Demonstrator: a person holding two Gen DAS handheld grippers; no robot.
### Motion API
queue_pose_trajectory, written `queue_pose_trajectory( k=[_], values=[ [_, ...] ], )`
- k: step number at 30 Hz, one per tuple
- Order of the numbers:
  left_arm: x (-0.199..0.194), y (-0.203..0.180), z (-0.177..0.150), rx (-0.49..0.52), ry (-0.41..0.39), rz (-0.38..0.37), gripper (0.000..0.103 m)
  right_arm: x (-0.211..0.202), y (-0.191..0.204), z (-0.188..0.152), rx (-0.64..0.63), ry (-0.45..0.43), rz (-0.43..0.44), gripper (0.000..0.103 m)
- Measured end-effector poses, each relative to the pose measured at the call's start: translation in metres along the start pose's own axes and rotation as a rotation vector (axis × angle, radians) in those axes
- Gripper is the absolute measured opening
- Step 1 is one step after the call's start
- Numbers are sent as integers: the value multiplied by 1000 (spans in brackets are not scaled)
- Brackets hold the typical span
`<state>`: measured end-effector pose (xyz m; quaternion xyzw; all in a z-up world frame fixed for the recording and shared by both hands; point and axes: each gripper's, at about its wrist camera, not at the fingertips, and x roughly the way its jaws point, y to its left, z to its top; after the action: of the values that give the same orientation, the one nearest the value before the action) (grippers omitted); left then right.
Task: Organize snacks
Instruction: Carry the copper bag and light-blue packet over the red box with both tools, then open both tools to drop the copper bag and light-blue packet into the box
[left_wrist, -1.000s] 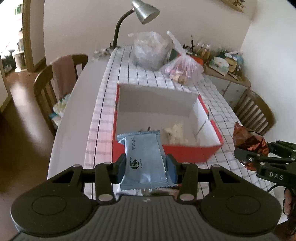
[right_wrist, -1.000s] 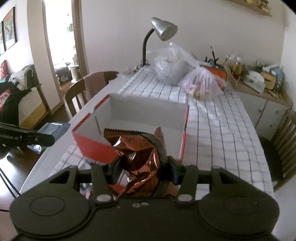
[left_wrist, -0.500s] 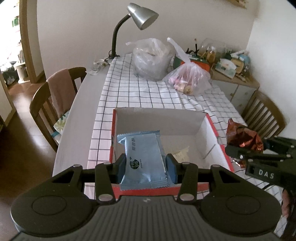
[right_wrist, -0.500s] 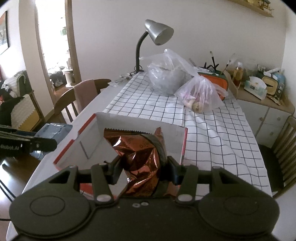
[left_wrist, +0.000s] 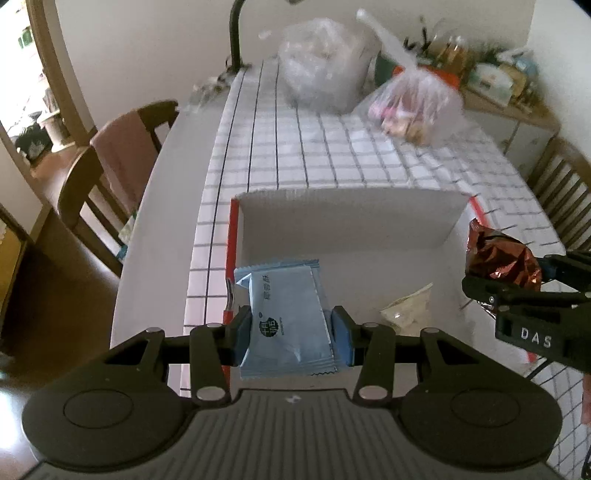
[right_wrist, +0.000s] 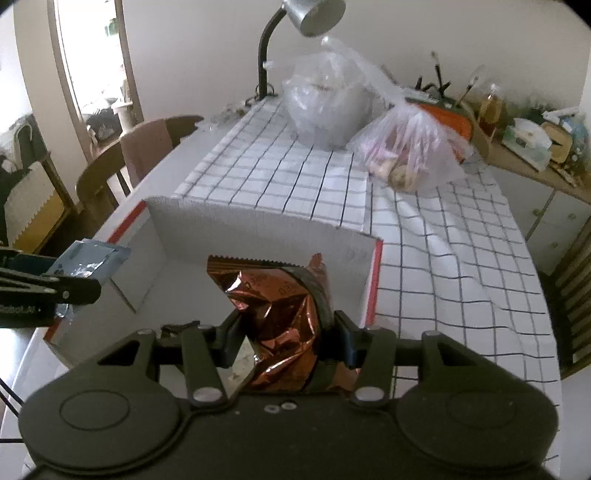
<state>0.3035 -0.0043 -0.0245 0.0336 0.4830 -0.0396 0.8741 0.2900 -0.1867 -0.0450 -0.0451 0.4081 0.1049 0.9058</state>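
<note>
Clamped mid-body in the left gripper (left_wrist: 291, 332), a light, slippery pale-blue foil snack packet (left_wrist: 284, 317) is held over the red-and-white cardboard box (left_wrist: 351, 214); a crinkly copper foil pouch (right_wrist: 284, 317), soft & crushable, is pinched by the right gripper (right_wrist: 286, 334).

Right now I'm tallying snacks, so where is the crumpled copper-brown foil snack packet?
The crumpled copper-brown foil snack packet is clamped in the right gripper, over the near right part of the open red-and-white cardboard box; the left wrist view shows it at the box's right edge.

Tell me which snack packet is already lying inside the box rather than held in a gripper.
The pale cream packet on the box floor; the blue packet sits in the left gripper, the copper foil packet in the right gripper.
</note>
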Motion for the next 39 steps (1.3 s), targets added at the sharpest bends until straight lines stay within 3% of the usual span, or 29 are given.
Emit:
queue_pose_trajectory(
  k=[9,21,27,34,39],
  values=[
    [39,-10,7,38,108,25,45,39,15,-3,-79,82,10,48],
    [71,-16,5,35,187,34,45,63,10,-7,-88,129,24,50],
    [77,-18,3,32,193,19,46,64,7,-8,-83,132,30,51],
    [73,-17,1,25,184,19,47,57,7,-8,-73,114,17,63],
    [63,-13,-2,13,163,2,49,47,6,-8,-56,95,7,66]
  ],
)
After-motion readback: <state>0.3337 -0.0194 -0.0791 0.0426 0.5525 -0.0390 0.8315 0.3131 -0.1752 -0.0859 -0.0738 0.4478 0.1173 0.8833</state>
